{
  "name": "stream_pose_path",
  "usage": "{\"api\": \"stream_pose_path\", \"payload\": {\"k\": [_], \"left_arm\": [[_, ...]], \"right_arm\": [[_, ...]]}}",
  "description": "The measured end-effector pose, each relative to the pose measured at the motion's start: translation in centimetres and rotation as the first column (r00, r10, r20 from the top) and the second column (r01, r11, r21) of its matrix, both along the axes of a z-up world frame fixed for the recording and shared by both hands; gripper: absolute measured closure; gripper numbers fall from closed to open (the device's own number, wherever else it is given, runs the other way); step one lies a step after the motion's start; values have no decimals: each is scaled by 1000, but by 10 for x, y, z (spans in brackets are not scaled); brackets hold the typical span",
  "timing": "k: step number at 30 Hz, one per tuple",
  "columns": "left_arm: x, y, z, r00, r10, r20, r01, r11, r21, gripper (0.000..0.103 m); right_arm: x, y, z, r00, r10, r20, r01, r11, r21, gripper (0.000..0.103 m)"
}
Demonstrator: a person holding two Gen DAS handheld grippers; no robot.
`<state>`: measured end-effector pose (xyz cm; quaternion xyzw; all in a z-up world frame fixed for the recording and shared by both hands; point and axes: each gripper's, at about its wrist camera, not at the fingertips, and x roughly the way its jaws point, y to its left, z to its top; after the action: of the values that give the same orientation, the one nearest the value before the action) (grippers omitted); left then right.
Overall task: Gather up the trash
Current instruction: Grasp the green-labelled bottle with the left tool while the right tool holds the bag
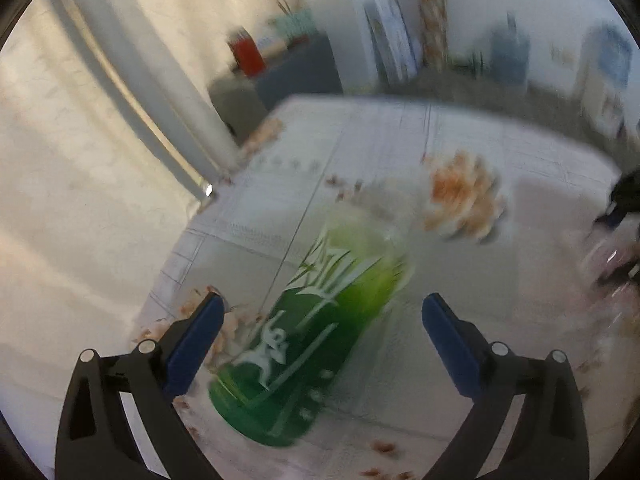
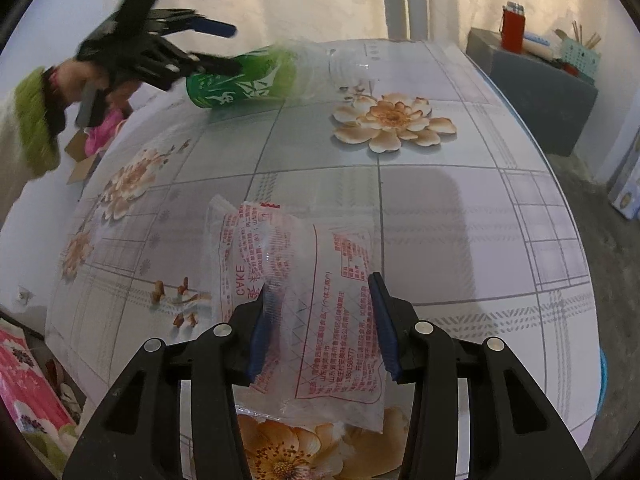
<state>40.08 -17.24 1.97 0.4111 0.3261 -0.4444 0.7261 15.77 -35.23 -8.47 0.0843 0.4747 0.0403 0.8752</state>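
The table [image 2: 440,208] is covered in a glossy, smooth printed sheet that throws back soft light. The cake wrapper [image 2: 312,280] is thin clear plastic film, crinkled and shiny, with red print. The green bottle [image 2: 244,80] at 11 o'clock in the right wrist view is glossy plastic with a printed label, clear toward its top. Both the left gripper [image 1: 322,308] and the right gripper [image 2: 322,312] look like matt black plastic with ribbed blue pads and small bright metal pins. The curtain [image 1: 80,120] is matt, lightly textured cloth
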Motion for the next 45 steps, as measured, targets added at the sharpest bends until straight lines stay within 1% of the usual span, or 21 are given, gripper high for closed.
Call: {"api": "stream_pose_path", "payload": {"k": [3, 6, 12, 15, 19, 21, 25, 26, 27, 29, 31, 32, 34, 37, 38, 39, 41, 42, 43, 44, 45], "left_arm": [[7, -11, -13, 999, -53, 4, 53, 996, 76, 6], [14, -17, -26, 998, -54, -14, 56, 992, 114, 6], [21, -26, -51, 998, -34, -62, 44, 985, 166, 6], [20, -25, -51, 996, -15, -87, 28, 988, 149, 6], [11, -20, -50, 998, 14, -60, -3, 985, 172, 21], [6, -14, -47, 997, 68, -40, -58, 978, 198, 29], [-9, 2, -46, 983, 172, -63, -153, 961, 231, 41], [-16, 9, -44, 974, 205, -93, -180, 957, 226, 45], [-20, 15, -43, 963, 240, -120, -210, 953, 220, 46], [-28, 33, -40, 917, 351, -188, -313, 927, 206, 46], [-39, 59, -37, 848, 449, -282, -415, 893, 174, 46], [-45, 69, -36, 822, 472, -319, -445, 882, 158, 46], [-66, 99, -33, 757, 514, -405, -516, 849, 114, 46], [-95, 130, -30, 688, 551, -473, -591, 803, 75, 46], [-111, 146, -30, 650, 556, -518, -626, 779, 50, 46], [-119, 154, -29, 627, 557, -545, -644, 764, 40, 46], [-143, 173, -28, 564, 557, -609, -692, 721, 18, 46], [-153, 180, -28, 547, 556, -625, -709, 705, 7, 46], [-161, 184, -27, 541, 556, -631, -721, 693, -8, 45], [-163, 187, -27, 542, 557, -630, -726, 687, -17, 41], [-168, 186, -26, 547, 558, -624, -727, 686, -24, 31]], "right_arm": [[-2, -4, 0, 1000, -3, 11, 3, 1000, 26, 61], [-3, -7, 0, 1000, -13, 19, 12, 998, 57, 61], [-2, -10, -2, 999, -18, 27, 16, 997, 78, 61], [-3, -12, -2, 999, -20, 29, 17, 996, 88, 61], [-4, -11, -2, 999, -26, 31, 23, 996, 84, 61], [-5, -10, -3, 999, -27, 34, 24, 996, 80, 61], [-5, -10, -4, 998, -37, 41, 34, 996, 79, 61], [-6, -9, -3, 998, -42, 41, 38, 996, 74, 61], [-7, -8, -3, 998, -44, 42, 41, 997, 70, 61], [-10, -6, -2, 998, -49, 40, 47, 997, 56, 61], [-13, -6, -2, 998, -53, 33, 52, 997, 53, 61], [-14, -5, -1, 998, -57, 29, 55, 997, 54, 61], [-18, -5, 0, 998, -68, 14, 67, 996, 59, 61], [-26, -3, 1, 997, -82, -5, 83, 994, 74, 61], [-29, -1, 1, 996, -85, -9, 86, 993, 78, 61], [-33, 2, 1, 996, -87, -15, 88, 993, 85, 61], [-40, 9, 1, 996, -82, -20, 84, 992, 95, 61], [-42, 13, 1, 997, -79, -21, 80, 992, 97, 61], [-45, 17, 1, 997, -74, -22, 76, 992, 97, 61], [-46, 22, 1, 997, -72, -23, 73, 993, 94, 61], [-47, 26, 2, 997, -69, -25, 72, 993, 90, 57]]}}
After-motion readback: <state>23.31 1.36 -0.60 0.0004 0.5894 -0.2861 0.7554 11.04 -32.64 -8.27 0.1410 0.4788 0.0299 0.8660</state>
